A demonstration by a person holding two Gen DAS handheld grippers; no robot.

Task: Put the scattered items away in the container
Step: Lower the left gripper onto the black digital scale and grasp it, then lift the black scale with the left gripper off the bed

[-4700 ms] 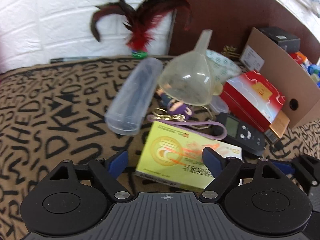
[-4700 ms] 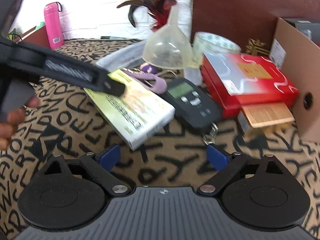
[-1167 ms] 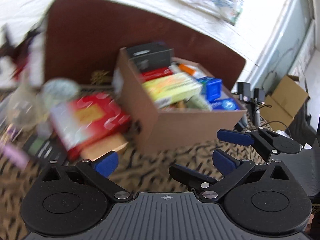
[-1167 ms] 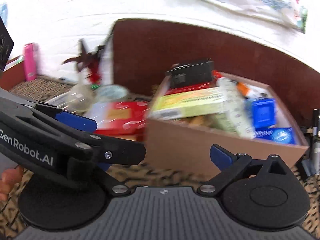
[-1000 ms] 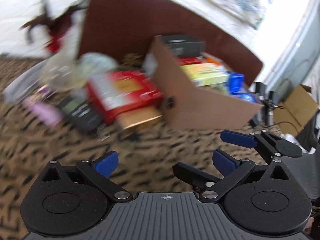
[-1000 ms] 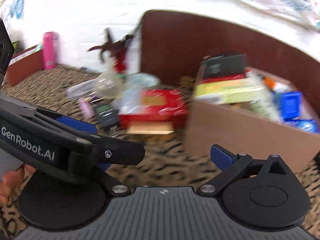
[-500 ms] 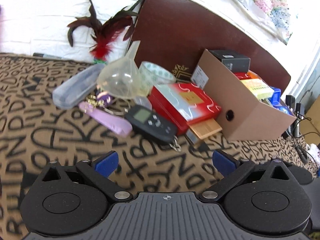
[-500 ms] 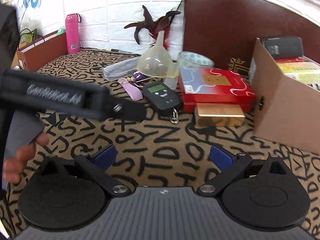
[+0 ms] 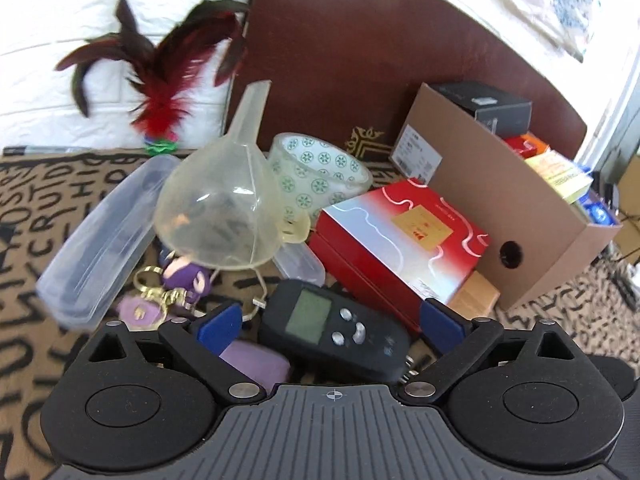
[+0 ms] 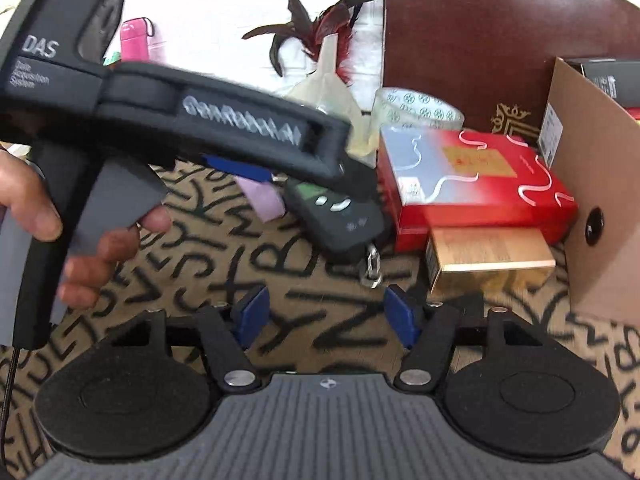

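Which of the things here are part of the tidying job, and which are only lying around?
For the job:
cardboard box (the container)
black remote
red box
gold box
funnel
tape roll
clear case
purple keychain

Just lying about:
feather toy
pink bottle

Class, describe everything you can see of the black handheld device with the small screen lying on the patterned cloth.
The black handheld device with a greenish-grey screen lies flat, face up, on the tan letter-patterned cloth. Below the screen sit several small silver buttons, and a metal clip hangs from its near end. It looks like matte plastic. The open left tongs straddle it. A purple strap lies at its left, and the red gift box at its right.
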